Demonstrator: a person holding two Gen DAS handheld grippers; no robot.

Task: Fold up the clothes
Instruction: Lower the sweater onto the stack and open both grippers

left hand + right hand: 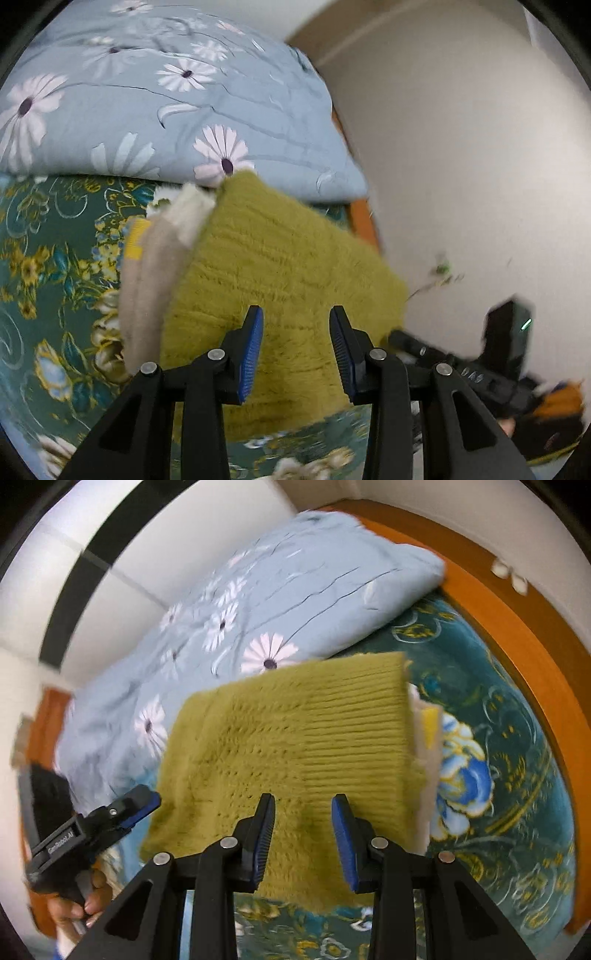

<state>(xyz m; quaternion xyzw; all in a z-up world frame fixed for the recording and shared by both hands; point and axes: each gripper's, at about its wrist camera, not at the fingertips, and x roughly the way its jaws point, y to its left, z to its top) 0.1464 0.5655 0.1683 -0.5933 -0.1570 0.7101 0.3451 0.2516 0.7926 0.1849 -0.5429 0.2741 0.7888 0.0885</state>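
A folded olive-green knitted sweater lies on the bed, on top of a stack of beige and white folded clothes with a yellow piece among them. My left gripper hovers just above the sweater's near edge, jaws open and nothing between the blue pads. My right gripper hangs over the same near edge, also open and empty. In the right wrist view the left gripper shows at the sweater's left corner, held by a hand.
A dark green floral blanket covers the bed. A light blue daisy-print quilt is bunched behind the sweater. The orange wooden bed frame runs along a white wall.
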